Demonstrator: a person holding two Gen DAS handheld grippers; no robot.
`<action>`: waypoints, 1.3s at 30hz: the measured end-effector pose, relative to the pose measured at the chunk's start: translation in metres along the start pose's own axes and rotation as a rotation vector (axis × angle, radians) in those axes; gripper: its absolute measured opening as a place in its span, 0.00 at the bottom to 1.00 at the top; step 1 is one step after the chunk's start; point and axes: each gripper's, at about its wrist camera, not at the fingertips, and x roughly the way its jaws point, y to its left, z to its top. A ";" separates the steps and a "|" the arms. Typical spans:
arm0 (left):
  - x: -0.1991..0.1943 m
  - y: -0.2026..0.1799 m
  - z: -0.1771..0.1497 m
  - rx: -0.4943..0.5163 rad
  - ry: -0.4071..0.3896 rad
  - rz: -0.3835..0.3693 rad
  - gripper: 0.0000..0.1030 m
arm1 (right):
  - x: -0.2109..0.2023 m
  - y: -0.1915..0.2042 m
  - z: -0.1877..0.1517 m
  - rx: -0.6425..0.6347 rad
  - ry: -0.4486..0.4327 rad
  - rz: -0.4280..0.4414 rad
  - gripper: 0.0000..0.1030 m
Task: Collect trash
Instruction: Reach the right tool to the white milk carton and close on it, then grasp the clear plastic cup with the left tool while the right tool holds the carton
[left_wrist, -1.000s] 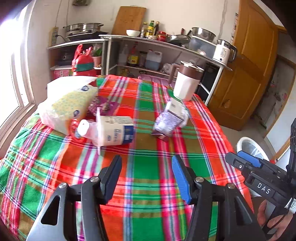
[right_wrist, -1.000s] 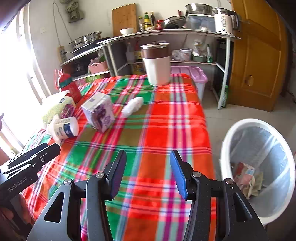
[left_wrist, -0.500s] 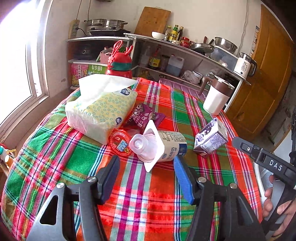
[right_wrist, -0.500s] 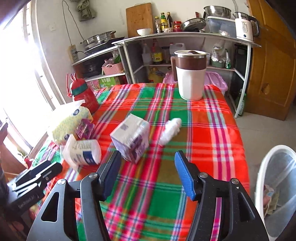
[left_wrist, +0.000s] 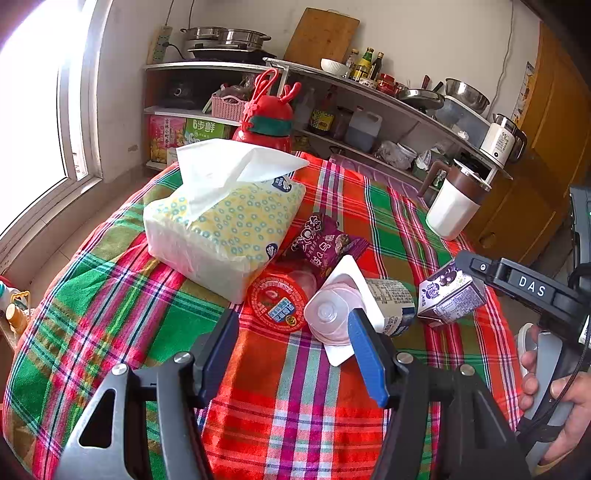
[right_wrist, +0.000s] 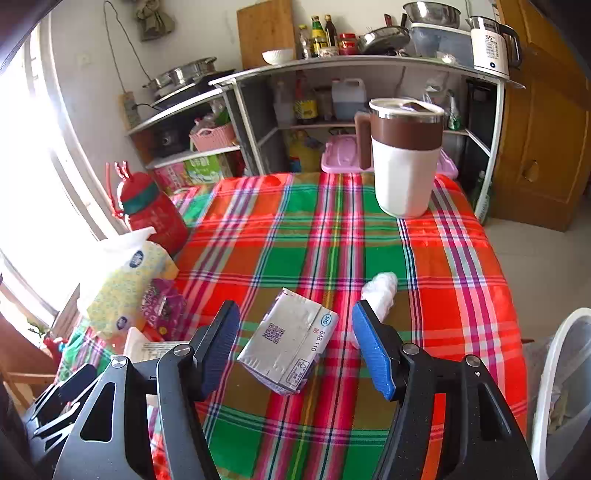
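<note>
On the plaid tablecloth (left_wrist: 295, 406) lie a red-lidded plastic cup (left_wrist: 279, 302), a tipped yogurt cup with a peeled white lid (left_wrist: 347, 314), a purple snack wrapper (left_wrist: 325, 242) and a purple drink carton (left_wrist: 450, 295). My left gripper (left_wrist: 291, 347) is open and empty, just short of the red-lidded cup and the yogurt cup. My right gripper (right_wrist: 295, 343) is open and empty, its fingers either side of the drink carton (right_wrist: 291, 339). A crumpled white tissue (right_wrist: 378, 291) lies just beyond the right finger.
A yellow tissue pack (left_wrist: 221, 225) and a red bottle (left_wrist: 269, 125) stand at the table's left. A brown and white jug (right_wrist: 404, 158) stands at the far edge. A white trash bin (right_wrist: 554, 387) with a liner stands on the floor to the right. Shelves line the wall.
Both grippers have moved forward toward the trash. The left one has closed in on the cups. The right one now straddles the drink carton. Both stay open.
</note>
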 end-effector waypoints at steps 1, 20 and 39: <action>0.001 0.001 0.000 0.000 0.002 -0.001 0.62 | 0.002 -0.001 -0.002 0.007 0.007 -0.004 0.62; 0.021 -0.001 0.004 0.027 0.046 -0.053 0.64 | -0.019 -0.019 -0.061 0.025 0.046 0.119 0.38; 0.019 -0.025 -0.017 0.145 0.093 -0.058 0.64 | -0.032 -0.042 -0.101 0.002 0.053 0.085 0.38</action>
